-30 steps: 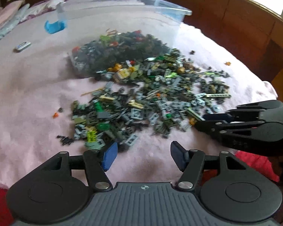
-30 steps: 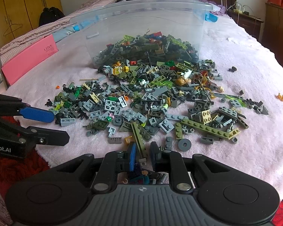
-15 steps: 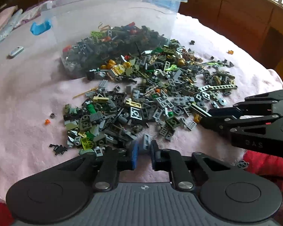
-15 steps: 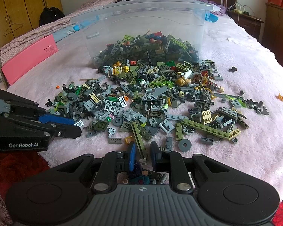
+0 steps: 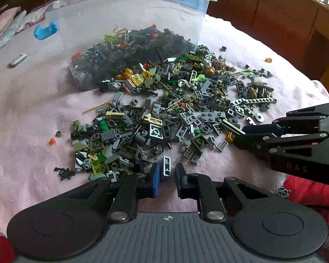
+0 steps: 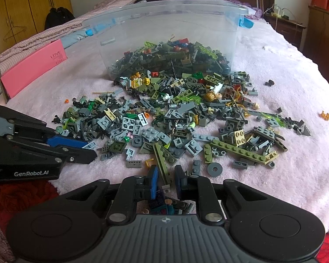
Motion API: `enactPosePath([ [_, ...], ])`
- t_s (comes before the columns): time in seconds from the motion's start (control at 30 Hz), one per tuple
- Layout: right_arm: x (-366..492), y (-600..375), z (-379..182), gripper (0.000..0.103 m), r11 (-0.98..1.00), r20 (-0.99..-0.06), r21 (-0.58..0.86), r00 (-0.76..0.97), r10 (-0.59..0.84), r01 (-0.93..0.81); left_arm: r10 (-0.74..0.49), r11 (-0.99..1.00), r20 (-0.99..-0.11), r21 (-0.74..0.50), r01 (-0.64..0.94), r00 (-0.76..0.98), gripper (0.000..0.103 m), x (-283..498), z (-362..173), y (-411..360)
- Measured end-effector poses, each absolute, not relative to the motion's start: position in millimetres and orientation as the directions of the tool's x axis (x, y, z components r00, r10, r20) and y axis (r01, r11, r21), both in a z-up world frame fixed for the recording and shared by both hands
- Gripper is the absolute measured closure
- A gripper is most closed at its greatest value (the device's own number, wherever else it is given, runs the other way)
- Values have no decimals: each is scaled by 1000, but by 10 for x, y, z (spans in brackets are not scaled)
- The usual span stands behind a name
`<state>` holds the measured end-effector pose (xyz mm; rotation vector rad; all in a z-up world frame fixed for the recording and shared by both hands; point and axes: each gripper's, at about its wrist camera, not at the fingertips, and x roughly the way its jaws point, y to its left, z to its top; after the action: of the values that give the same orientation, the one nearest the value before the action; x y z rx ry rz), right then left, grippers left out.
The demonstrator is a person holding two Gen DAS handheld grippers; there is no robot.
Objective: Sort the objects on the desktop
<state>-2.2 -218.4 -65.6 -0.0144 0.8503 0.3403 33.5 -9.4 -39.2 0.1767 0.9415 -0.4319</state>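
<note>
1. Left wrist view: my left gripper is now sitting with its blue pads drawn in around a small grey tile at the near edge of the brick pile; a second ago those pads were spread wide, so I am reading this as a pick in progress. I am grasping that tile, though contact on both pads is hard to confirm. The right gripper is reaching in low from the right.
2. Right wrist view: my right gripper is holding its pose unchanged, pads narrowly apart around a long olive plate, apparently clenched on it. The clear storage bin is lying tipped at the far side, bricks spilling toward me.
</note>
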Motion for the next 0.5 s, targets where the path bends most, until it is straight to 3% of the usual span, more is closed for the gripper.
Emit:
enactPosePath([
  [0.1, -25, -2180, -640, 94, 947, -738, 118, 611, 286, -300, -291, 898, -806, -45, 437, 515, 94, 309, -363, -100],
  [0.5, -58, -2189, -488, 94, 944, -718, 134, 627, 302, -302, -321, 902, -774, -75, 425, 546, 94, 253, -160, -73],
])
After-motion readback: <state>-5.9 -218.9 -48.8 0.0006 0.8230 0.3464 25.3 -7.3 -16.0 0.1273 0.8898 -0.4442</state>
